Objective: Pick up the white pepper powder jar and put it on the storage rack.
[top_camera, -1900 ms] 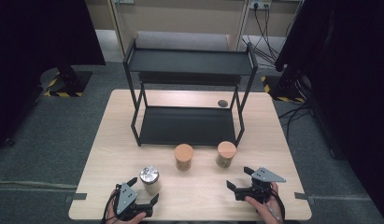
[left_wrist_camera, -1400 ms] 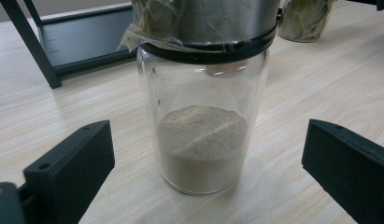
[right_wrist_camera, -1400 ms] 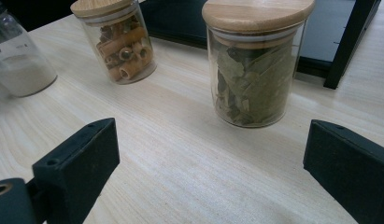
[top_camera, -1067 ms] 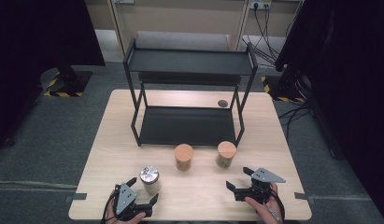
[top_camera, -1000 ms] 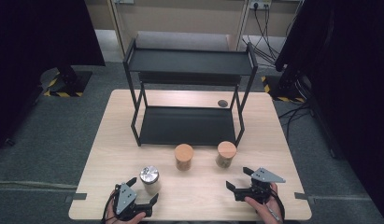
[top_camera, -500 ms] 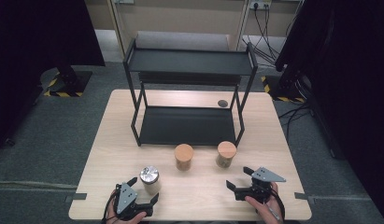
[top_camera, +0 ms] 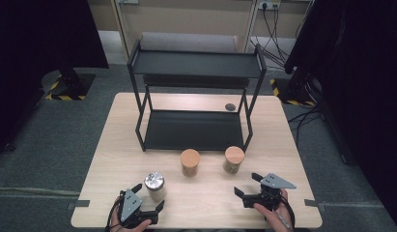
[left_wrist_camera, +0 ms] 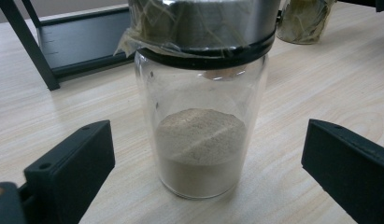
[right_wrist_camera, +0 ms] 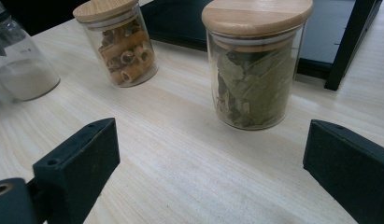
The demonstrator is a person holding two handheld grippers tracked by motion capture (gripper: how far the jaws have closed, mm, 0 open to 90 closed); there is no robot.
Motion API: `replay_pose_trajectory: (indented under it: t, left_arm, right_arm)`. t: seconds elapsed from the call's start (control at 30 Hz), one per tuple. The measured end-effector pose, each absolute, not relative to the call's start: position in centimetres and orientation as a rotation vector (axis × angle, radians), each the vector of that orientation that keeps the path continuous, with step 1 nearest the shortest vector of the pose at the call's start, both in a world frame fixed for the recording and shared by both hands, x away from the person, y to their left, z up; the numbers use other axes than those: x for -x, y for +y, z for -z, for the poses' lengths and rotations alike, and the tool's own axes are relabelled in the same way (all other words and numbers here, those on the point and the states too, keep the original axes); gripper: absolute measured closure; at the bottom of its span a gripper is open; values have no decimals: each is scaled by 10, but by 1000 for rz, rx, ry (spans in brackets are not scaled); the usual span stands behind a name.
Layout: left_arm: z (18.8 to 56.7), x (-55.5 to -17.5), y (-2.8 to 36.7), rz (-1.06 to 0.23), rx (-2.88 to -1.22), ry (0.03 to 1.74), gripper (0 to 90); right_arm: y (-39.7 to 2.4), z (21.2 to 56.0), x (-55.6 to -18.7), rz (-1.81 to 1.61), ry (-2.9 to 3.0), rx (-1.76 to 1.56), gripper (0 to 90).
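Movement: none seen against the earlier frames; both grippers and all jars stand as before.
Left gripper [top_camera: 148,196]: jaws spread wide, either side of the metal-lidded jar [top_camera: 154,186], not touching it.
Metal-lidded jar: upright near table [top_camera: 114,145] front edge, holding pale powder.
Right gripper [top_camera: 248,184]: jaws apart, facing the leaf jar [top_camera: 233,160].
Pasta jar [top_camera: 190,162]: before the black shelf rack [top_camera: 196,96].
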State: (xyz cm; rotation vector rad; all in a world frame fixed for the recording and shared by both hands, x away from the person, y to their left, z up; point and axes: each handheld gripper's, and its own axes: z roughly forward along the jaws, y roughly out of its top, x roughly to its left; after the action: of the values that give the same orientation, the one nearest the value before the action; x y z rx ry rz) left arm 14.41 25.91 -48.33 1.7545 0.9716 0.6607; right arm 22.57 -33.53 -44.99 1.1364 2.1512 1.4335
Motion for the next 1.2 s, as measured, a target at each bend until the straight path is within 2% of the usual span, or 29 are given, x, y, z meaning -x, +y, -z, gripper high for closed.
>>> replay_pose_trajectory:
  t: [1.2]
  left_arm:
    - [468, -160, 250, -686, -1771, 938, 31]
  right_arm:
    - [-333, 448, -225, -1429, 2153, -1129, 43]
